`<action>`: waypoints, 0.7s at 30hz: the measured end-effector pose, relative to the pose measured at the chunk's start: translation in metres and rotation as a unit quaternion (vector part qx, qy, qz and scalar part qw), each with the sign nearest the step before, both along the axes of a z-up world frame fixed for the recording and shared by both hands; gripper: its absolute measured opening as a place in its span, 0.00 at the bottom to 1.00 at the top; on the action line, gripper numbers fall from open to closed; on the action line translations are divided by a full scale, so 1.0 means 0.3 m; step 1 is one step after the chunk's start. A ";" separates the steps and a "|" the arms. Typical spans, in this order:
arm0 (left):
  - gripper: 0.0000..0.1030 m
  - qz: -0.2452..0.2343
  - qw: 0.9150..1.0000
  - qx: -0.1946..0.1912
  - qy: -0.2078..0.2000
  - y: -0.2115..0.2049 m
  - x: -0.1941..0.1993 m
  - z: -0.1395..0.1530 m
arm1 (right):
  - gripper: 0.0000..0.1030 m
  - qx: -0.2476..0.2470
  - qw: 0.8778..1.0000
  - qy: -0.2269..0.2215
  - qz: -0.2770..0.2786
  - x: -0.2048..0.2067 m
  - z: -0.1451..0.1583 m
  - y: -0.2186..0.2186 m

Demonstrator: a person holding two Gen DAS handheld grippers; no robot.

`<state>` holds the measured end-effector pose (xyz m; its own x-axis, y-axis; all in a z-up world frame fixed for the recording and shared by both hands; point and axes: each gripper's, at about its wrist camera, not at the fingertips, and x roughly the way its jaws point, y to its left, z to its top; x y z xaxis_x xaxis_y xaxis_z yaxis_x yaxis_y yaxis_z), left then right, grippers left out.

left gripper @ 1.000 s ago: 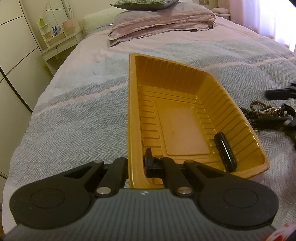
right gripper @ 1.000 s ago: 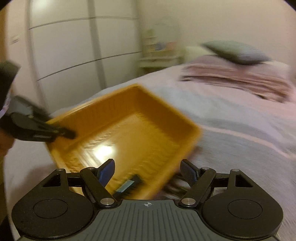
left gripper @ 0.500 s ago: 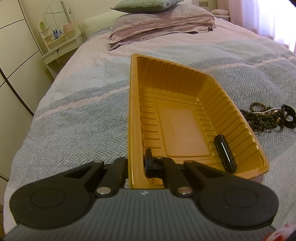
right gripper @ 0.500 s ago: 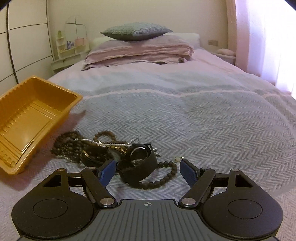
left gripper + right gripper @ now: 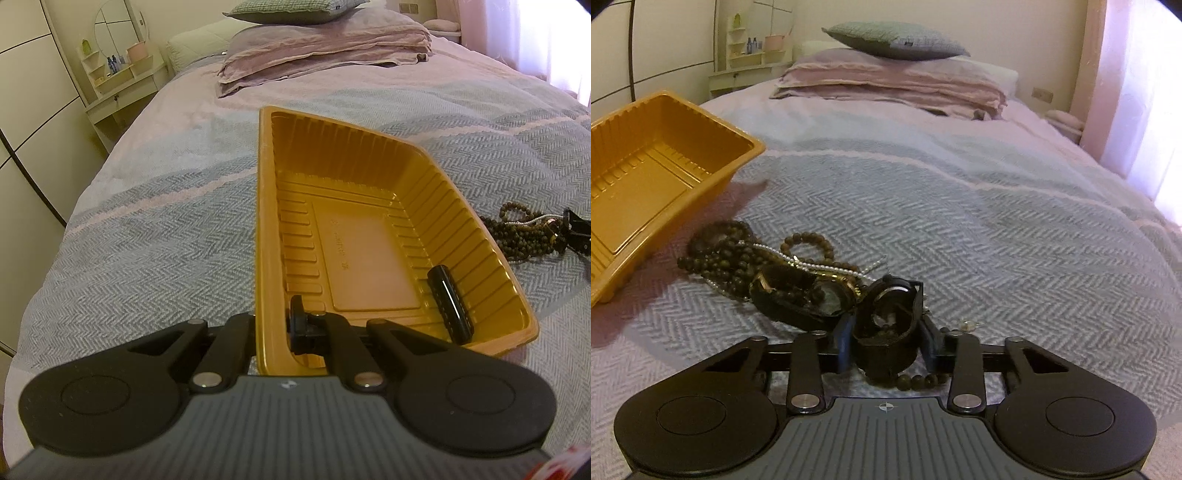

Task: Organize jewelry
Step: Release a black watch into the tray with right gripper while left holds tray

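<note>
The black watch (image 5: 886, 317), strap looped on itself, sits directly between the fingers of the right tool (image 5: 886, 347), whose jaws have just been closing in on it; the blue pads flank the strap on both sides and look to touch it, though a firm press cannot be confirmed. Just ahead and to the left of that tool lies the rest of the jewelry pile (image 5: 768, 266): dark bead strands, a thin pearl-like chain and a second dark watch, all tangled on the bed (image 5: 960, 221). A short run of dark beads (image 5: 918, 380) shows right under the tool's front edge.

Farther left of the right tool stands the orange tray (image 5: 646, 158), only its far part in this view. The left wrist view shows the whole tray (image 5: 369, 229) and what the right view hides: the left tool (image 5: 273, 332) is clenched on the tray's near wall, one finger outside, one inside. A black oblong item (image 5: 448, 306) lies in the tray, ahead and to the right of that tool. At this view's right edge the bead pile (image 5: 524, 232) appears beyond the tray, with a black tip of the right tool (image 5: 578, 230) beside it.

Stacked pillows (image 5: 894, 74) lie far ahead of both tools.
</note>
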<state>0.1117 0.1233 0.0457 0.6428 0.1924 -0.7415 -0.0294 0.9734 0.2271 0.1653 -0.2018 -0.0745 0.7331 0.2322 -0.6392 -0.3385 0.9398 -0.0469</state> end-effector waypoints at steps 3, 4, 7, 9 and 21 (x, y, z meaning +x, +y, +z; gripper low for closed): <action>0.02 0.000 1.000 0.000 -0.001 -0.001 -0.001 -0.001 | 0.30 0.002 1.000 -0.009 -0.007 -0.013 0.009 -0.010; 0.02 0.000 1.000 0.000 -0.001 -0.002 -0.001 -0.001 | 0.29 0.003 1.000 -0.013 -0.010 -0.018 0.012 -0.014; 0.02 0.000 1.000 -0.001 -0.001 -0.002 -0.002 -0.001 | 0.28 0.008 1.000 -0.024 -0.018 -0.033 0.031 -0.024; 0.02 0.000 1.000 -0.001 -0.002 -0.002 -0.002 -0.001 | 0.28 0.013 0.999 -0.032 -0.023 -0.041 0.044 -0.032; 0.02 -0.002 1.000 -0.002 -0.003 -0.003 -0.002 0.001 | 0.26 0.022 0.998 -0.059 -0.017 -0.036 0.122 -0.015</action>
<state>0.1110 0.1223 0.0460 0.6485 0.1867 -0.7380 -0.0271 0.9745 0.2227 0.1546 -0.2063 -0.0378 0.8111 0.2322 -0.5369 -0.3012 0.9526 -0.0431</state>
